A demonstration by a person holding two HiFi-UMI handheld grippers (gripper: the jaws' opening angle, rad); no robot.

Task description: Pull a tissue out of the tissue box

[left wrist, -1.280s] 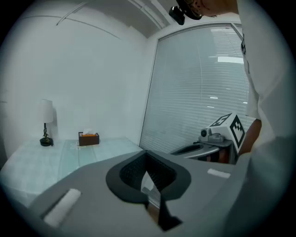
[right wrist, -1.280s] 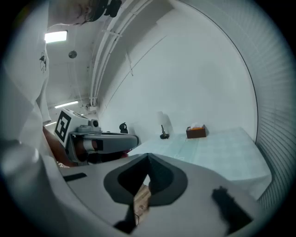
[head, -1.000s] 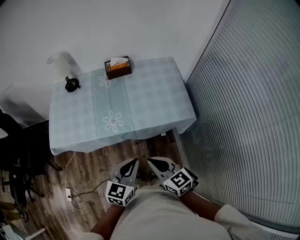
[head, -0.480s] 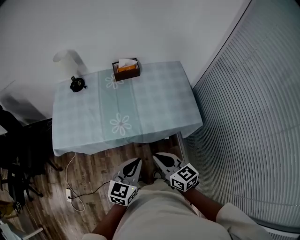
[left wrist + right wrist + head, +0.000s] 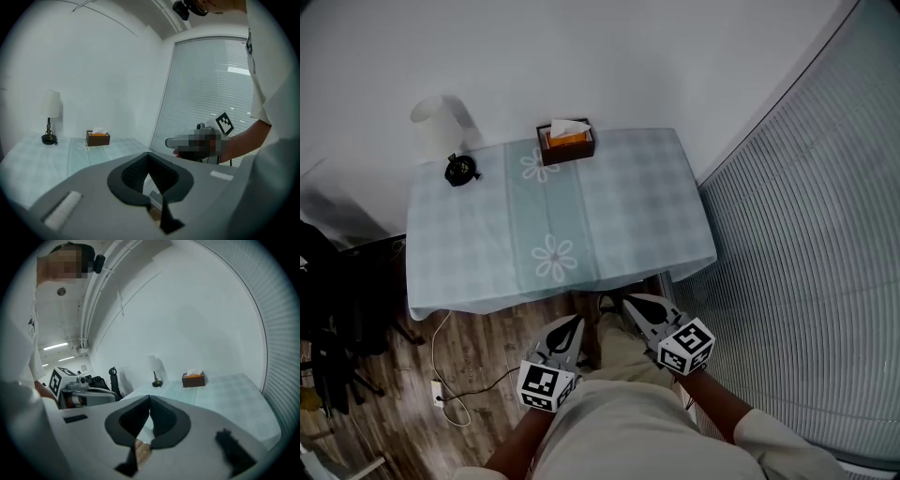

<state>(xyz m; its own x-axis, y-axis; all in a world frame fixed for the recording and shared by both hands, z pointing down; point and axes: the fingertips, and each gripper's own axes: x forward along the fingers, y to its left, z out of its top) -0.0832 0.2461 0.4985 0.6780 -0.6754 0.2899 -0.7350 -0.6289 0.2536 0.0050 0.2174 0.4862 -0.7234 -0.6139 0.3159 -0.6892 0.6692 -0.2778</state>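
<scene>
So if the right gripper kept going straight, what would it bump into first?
The right gripper would probably hit the table, near its front edge, though depth is unclear. The tissue box sits farther back.

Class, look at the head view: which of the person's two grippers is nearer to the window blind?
Right. The right gripper is on the side towards the window blind, though apart from it. The left gripper lies beyond the right one, farther from the blind.
</scene>
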